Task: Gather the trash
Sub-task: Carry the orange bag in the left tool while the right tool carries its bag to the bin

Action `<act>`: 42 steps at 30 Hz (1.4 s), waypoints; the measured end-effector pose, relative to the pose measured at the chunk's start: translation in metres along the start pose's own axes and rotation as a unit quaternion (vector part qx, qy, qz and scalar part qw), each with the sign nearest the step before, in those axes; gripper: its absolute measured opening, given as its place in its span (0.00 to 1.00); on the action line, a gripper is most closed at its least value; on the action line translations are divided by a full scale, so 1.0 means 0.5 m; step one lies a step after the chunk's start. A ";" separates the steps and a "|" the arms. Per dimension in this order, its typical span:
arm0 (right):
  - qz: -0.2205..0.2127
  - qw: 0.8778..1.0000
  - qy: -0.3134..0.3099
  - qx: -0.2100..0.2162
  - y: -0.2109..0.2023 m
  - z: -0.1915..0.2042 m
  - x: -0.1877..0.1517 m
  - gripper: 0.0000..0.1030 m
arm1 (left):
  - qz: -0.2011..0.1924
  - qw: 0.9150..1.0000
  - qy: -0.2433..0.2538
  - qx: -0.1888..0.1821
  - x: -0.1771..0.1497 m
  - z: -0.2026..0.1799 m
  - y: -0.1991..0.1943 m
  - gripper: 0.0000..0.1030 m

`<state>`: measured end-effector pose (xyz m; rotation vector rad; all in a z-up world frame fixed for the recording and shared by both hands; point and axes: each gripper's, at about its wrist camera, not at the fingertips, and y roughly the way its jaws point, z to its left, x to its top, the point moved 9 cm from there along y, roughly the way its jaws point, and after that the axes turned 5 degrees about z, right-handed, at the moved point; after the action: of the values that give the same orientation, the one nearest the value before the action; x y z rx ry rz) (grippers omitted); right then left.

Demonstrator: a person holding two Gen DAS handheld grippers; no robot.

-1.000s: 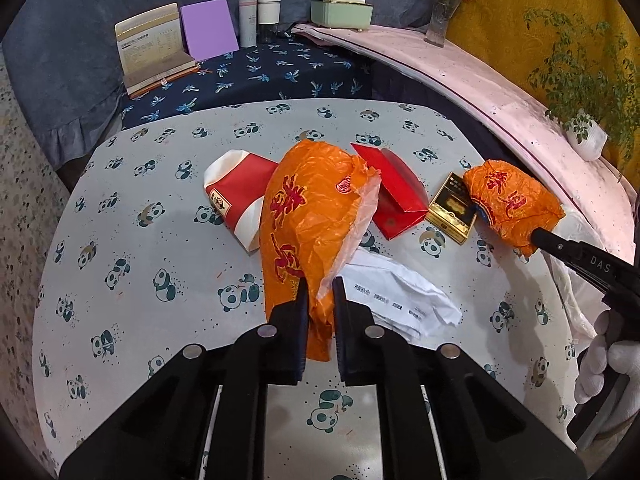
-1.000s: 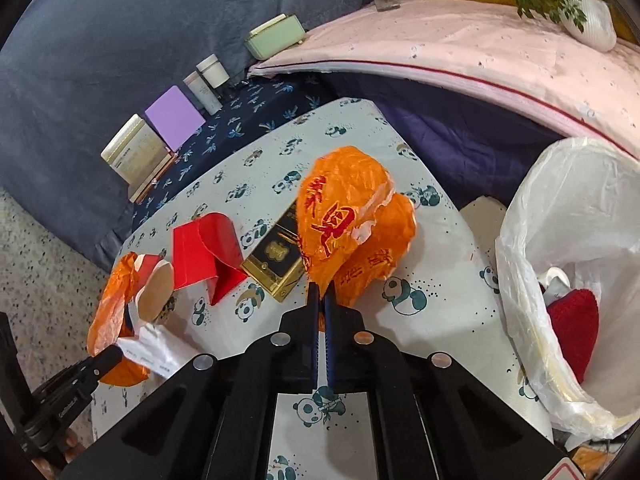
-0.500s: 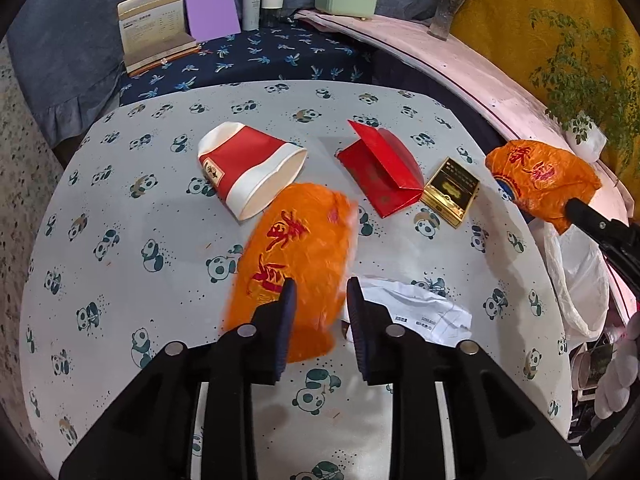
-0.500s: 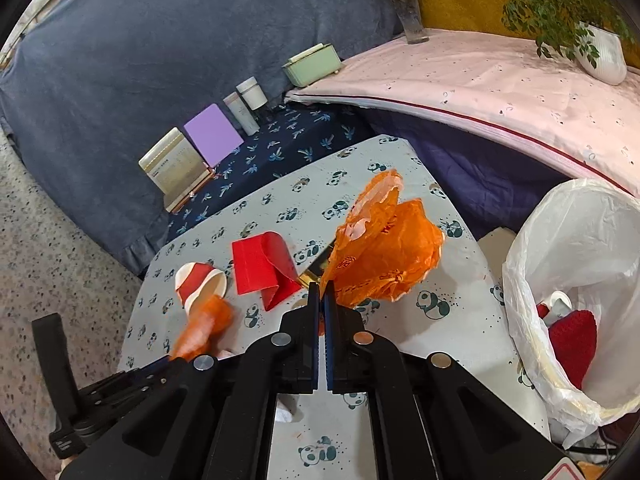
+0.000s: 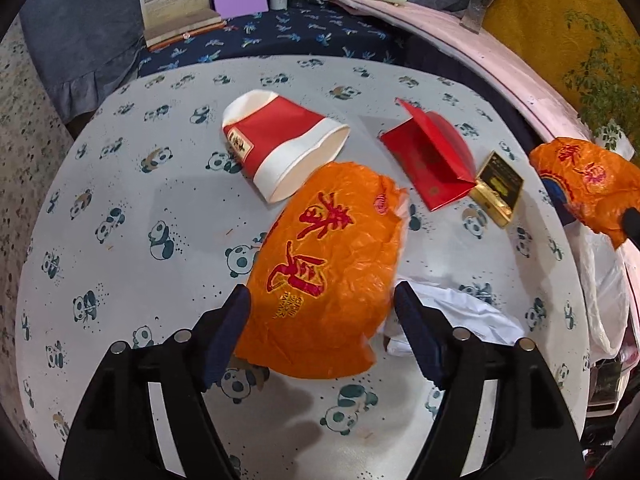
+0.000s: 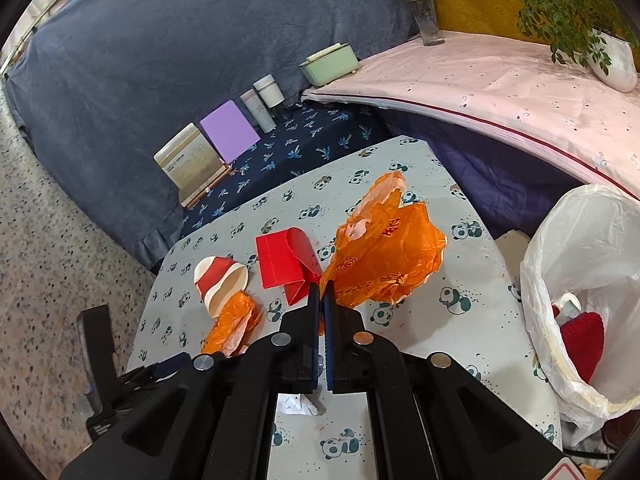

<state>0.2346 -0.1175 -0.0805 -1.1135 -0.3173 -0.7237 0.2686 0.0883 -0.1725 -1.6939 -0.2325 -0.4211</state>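
The left tool (image 5: 322,312) has just spread and dropped its orange bag (image 5: 328,264) mid-surface (image 5: 132,208), while the right tool (image 6: 321,300) pinches another orange bag (image 6: 388,252) near the bin (image 6: 576,264).

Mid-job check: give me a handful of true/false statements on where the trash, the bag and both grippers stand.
1. The right gripper is shut on an orange plastic bag. True.
2. The left gripper grips the other orange bag. False: its jaws have just been opening and stand apart, the bag lying loose on the table.
3. The paper cup stands upright. False: it lies on its side.
4. The white trash bag is empty. False: something red lies inside.
5. The red envelope lies on the table. True.
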 end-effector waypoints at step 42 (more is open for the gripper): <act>-0.077 0.997 0.000 -0.003 -0.172 -0.040 0.018 0.03 | -0.106 0.985 0.102 -0.091 0.082 -0.310 -0.235 0.14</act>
<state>0.1810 -0.1601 -0.0237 -1.1036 -0.4050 -0.8608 0.2382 -0.0476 -0.0308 -1.7953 -0.2292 -0.7910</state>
